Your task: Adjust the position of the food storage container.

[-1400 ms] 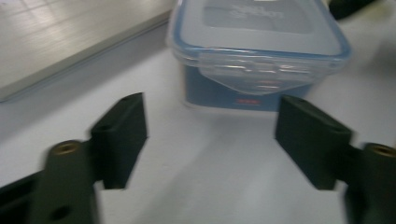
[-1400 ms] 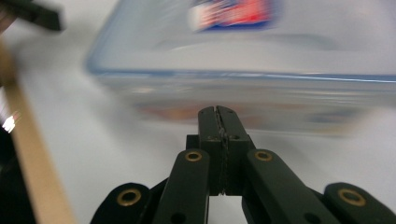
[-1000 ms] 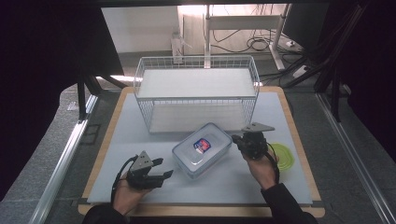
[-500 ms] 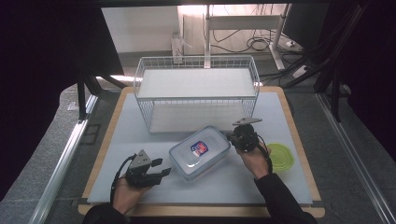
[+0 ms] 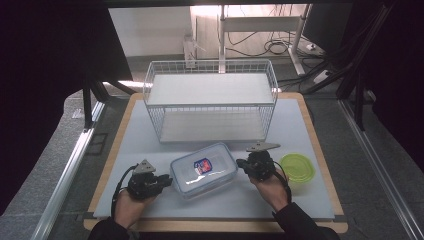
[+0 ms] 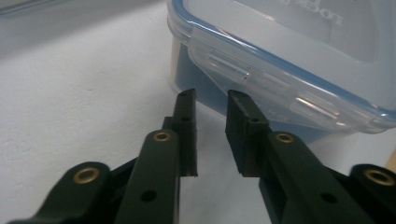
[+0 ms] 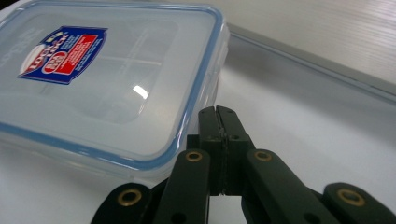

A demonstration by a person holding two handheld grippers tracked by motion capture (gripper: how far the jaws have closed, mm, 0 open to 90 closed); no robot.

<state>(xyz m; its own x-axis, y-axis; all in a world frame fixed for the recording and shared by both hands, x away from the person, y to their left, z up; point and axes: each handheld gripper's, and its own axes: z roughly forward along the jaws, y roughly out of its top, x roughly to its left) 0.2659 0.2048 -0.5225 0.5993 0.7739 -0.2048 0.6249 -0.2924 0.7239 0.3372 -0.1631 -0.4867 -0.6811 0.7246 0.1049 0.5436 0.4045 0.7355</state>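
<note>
A clear lidded container (image 5: 204, 170) with a blue seal and a red-blue label lies on the white mat between my two grippers. My left gripper (image 5: 167, 181) lies low at its left end. In the left gripper view its jaws (image 6: 212, 95) have just been closing to a narrow slit. Nothing is between them, and the tips point at the container's side clasp (image 6: 289, 56). My right gripper (image 5: 240, 164) is at the container's right end. In the right gripper view the pads (image 7: 217, 109) meet, empty, close against the container's (image 7: 93, 79) rim.
A white wire basket (image 5: 210, 105) with a flat shelf stands behind the container, its open side facing me. A round green lid (image 5: 297, 167) lies right of my right hand. The mat (image 5: 300, 125) rests on a wood-edged board; dark floor and a rail lie to the left.
My right gripper has moved left and toward me, and the container has shifted the same way and turned a little. The left gripper's jaws have narrowed; that hand stayed put.
</note>
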